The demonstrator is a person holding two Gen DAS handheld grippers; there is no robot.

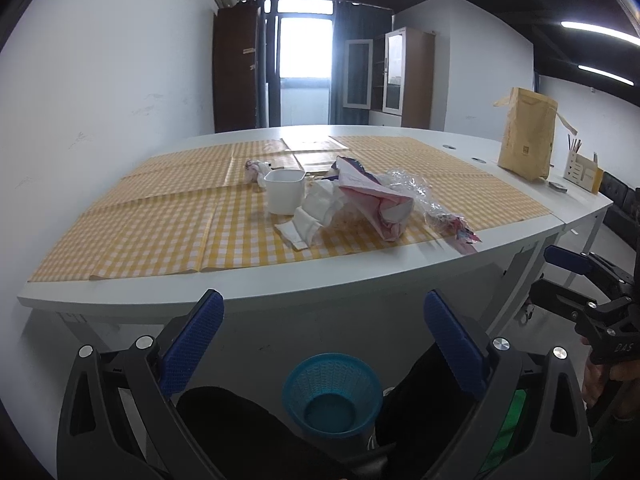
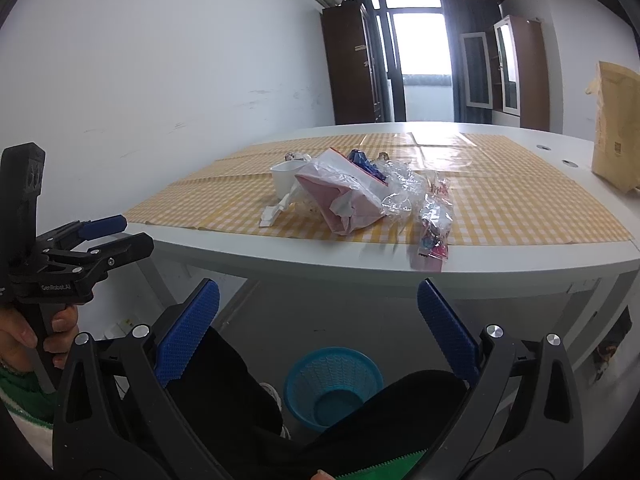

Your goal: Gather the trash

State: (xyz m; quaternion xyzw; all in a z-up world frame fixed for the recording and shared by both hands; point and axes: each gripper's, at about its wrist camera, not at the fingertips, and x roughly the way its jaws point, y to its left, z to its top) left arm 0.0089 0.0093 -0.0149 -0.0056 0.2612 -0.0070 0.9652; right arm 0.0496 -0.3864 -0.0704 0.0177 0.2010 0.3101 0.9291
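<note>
A heap of trash lies on the checked cloth: a white cup (image 1: 283, 192) (image 2: 285, 178), crumpled white tissue (image 1: 316, 214), a pink and white wrapper (image 1: 378, 200) (image 2: 344, 196), clear plastic film (image 1: 412, 186) (image 2: 400, 184) and a small colourful packet (image 1: 460, 232) (image 2: 434, 240) at the table's front edge. A blue mesh bin (image 1: 332, 394) (image 2: 333, 386) stands on the floor under the table, between a person's knees. My left gripper (image 1: 323, 320) (image 2: 116, 236) and right gripper (image 2: 318, 310) (image 1: 560, 276) both hang open and empty, below and in front of the table edge.
The white table (image 1: 248, 296) carries a yellow checked cloth (image 1: 140, 216). A brown paper bag (image 1: 526, 140) (image 2: 616, 136) and a pen holder (image 1: 580, 168) stand at the right. White wall on the left, cabinets and a bright door behind. Dark trouser legs flank the bin.
</note>
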